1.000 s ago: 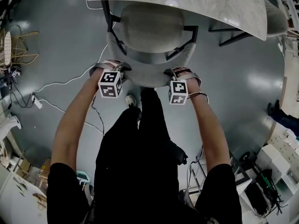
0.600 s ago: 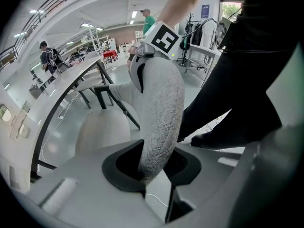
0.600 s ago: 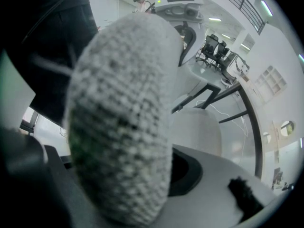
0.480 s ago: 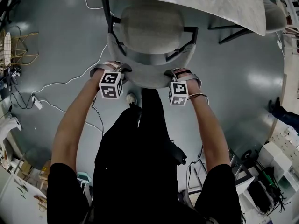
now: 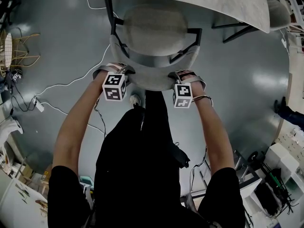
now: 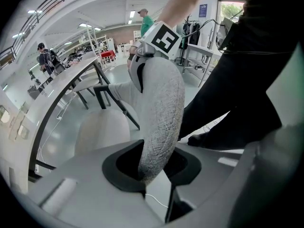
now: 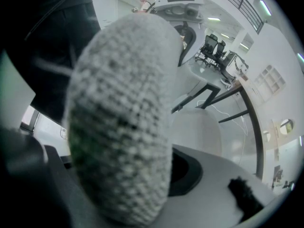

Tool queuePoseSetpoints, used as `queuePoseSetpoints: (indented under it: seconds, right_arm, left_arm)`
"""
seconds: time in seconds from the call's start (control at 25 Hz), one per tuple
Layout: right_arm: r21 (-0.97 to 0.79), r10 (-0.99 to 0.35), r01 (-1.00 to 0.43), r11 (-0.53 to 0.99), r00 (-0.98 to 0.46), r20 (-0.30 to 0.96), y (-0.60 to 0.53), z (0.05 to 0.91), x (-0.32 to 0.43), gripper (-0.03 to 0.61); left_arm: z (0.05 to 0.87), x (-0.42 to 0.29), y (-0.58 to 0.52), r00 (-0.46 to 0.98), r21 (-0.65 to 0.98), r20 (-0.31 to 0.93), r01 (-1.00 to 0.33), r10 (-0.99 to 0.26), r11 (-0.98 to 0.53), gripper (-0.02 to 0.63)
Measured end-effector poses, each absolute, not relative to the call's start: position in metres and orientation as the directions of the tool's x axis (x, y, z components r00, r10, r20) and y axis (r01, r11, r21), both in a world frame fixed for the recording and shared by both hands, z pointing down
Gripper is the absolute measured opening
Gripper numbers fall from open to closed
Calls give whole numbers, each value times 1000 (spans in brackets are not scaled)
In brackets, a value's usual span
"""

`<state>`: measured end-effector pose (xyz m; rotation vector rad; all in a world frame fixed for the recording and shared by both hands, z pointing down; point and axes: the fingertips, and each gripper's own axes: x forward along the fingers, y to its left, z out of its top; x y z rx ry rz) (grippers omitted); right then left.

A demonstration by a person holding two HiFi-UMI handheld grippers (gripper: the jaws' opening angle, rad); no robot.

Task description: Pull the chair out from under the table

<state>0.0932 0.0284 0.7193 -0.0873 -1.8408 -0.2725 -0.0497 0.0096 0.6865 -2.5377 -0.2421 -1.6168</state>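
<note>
Left gripper: your left gripper [image 5: 119, 71] is clamped on the top rim of the backrest [image 5: 151, 80], at its left end. In the left gripper view the grey woven rim fills the gap between the jaws, which are set narrow around it.
Right gripper: your right gripper [image 5: 177, 77] grips the same rim at its right end. In the right gripper view the fabric sits between the jaws and very close to the camera, so it blocks much of the picture.
Chair: the chair [image 5: 152, 30] stands straight in front of you with its curved back towards you. Most of the padded seat is clear of the table, and only the far edge lies beneath the tabletop.
Table: the table [image 5: 199, 1] has a pale, marble-patterned top that runs across the upper part of the head view.
Your stance: you stand just behind the backrest, with both arms stretched forward and one gripper at each end of the rim.
Floor: the floor [image 5: 237, 84] is glossy grey. White cables [image 5: 71, 82] trail across it to the left of the chair.
</note>
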Motion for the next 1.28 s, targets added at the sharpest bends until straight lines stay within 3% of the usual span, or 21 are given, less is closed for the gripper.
queuePoseSetpoints:
  seconds: [1.28]
  right_arm:
    - [143, -94, 157, 977, -281, 955, 100, 719, 72, 132]
  left_arm:
    - [686, -69, 76, 411, 2, 905, 247, 107, -969, 97]
